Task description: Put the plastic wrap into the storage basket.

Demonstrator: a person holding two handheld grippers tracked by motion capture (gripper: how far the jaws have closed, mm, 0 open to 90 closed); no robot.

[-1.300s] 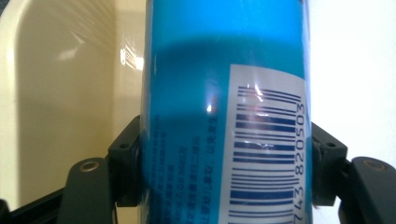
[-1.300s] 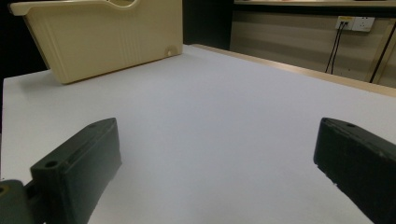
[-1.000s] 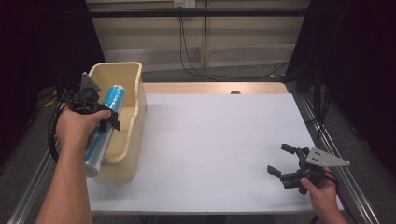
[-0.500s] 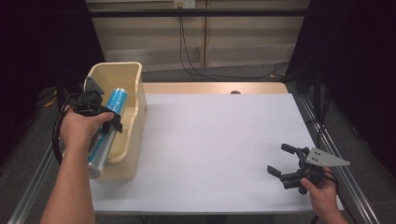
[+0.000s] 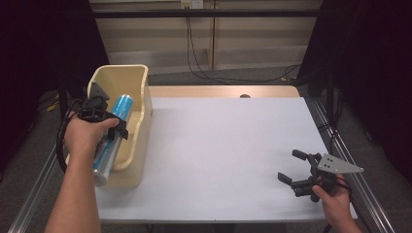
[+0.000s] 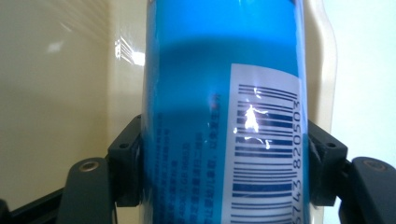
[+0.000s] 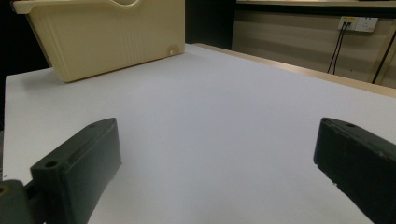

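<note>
A long blue cylindrical can (image 5: 113,131) with a silver end lies lengthwise over the cream plastic bin (image 5: 140,87) at the table's left edge. My left gripper (image 5: 104,127) is shut on the can's middle, above the bin's inside. In the left gripper view the can (image 6: 224,107) shows a white barcode label, with both black jaws pressed against its sides. My right gripper (image 5: 291,167) rests low at the table's front right, open with nothing between its jaws. In the right gripper view the bin (image 7: 107,37) stands far off at the upper left.
The white tabletop (image 5: 223,145) spreads between the bin and my right gripper. A wooden strip (image 5: 218,91) runs along its far edge. Metal rails (image 5: 340,145) flank the table. Cables hang down the back wall (image 5: 194,53).
My left gripper has carried the can slightly back and lower over the bin. The right gripper has stayed in place.
</note>
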